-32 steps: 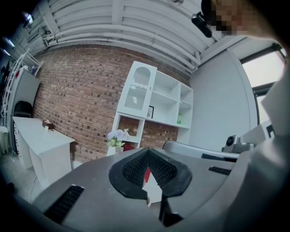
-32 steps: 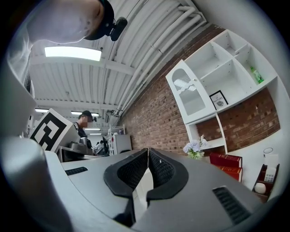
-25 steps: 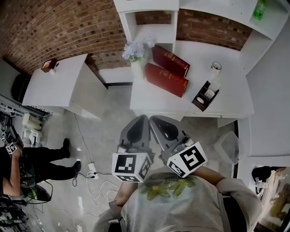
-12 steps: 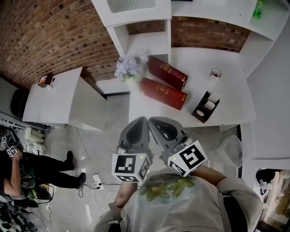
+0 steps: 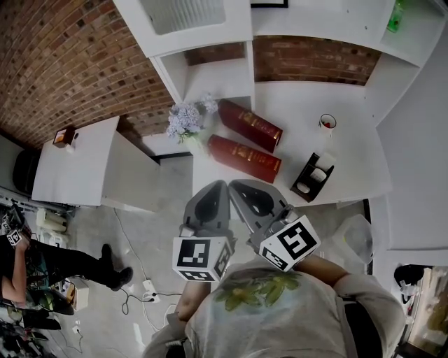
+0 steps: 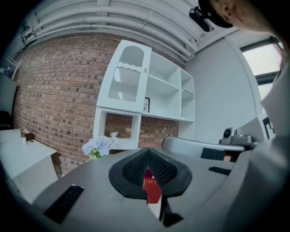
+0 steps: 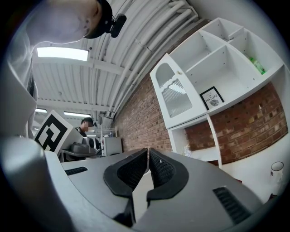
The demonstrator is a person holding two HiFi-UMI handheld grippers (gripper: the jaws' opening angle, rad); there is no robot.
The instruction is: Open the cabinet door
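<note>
The white cabinet door (image 5: 183,15) with an arched ribbed pane closes the upper left section of the shelf unit; it also shows in the left gripper view (image 6: 127,77) and the right gripper view (image 7: 174,93), with a small knob at its edge. Both grippers are held side by side in front of my chest, well short of the unit. The left gripper (image 5: 225,183) is shut with nothing in it, its tips (image 6: 147,152) meeting. My right gripper (image 5: 234,183) is shut and empty too, pads together (image 7: 148,154).
A white desk (image 5: 350,164) stands under the shelves with two red boxes (image 5: 243,157), a bunch of pale flowers (image 5: 183,119), a mug (image 5: 326,123) and a black organiser (image 5: 312,176). A white side table (image 5: 77,164) and a person (image 5: 42,269) are at the left; cables lie on the floor.
The shelf unit and desk have slid down the head view and come nearer, with more of the cabinet door showing. Both grippers stay shut and side by side.
</note>
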